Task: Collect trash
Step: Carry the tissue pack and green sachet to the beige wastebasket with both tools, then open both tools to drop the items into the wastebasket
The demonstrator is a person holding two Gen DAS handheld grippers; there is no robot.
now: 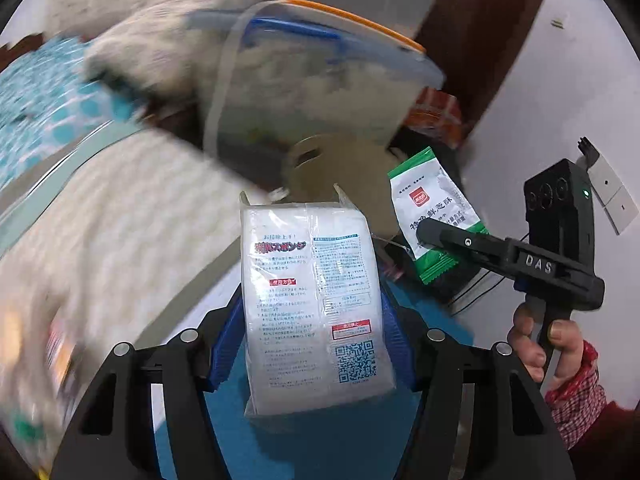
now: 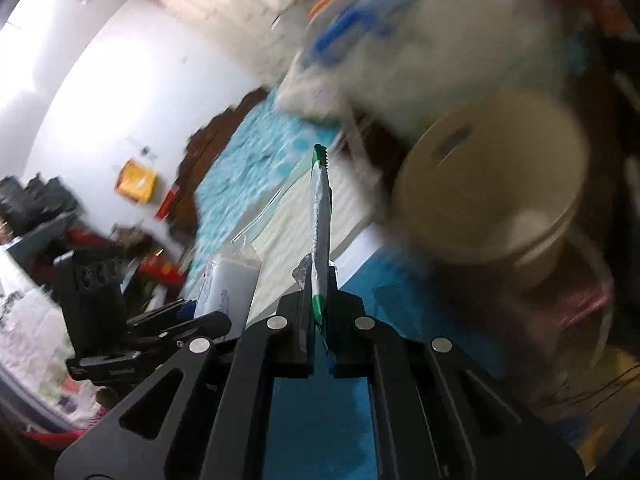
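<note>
My left gripper point(image 1: 312, 320) is shut on a white sponge pack in clear wrap point(image 1: 316, 300), held upright between the blue pads. My right gripper point(image 2: 320, 304) is shut on a green and white snack packet point(image 2: 320, 216), seen edge-on. In the left wrist view the right gripper point(image 1: 430, 232) holds that packet point(image 1: 434, 208) to the right of the sponge pack. In the right wrist view the left gripper point(image 2: 192, 320) and the sponge pack point(image 2: 232, 284) are at lower left. A cream bucket point(image 2: 492, 184) sits just ahead and to the right; it also shows in the left wrist view point(image 1: 340, 172).
A clear storage box with blue latch and orange rim point(image 1: 320, 76) lies above the bucket, blurred. A teal patterned cover point(image 1: 44, 96) and white quilt point(image 1: 120, 216) lie to the left. An orange snack bag point(image 1: 438, 114) is behind the bucket. A white wall point(image 1: 560, 92) with sockets is to the right.
</note>
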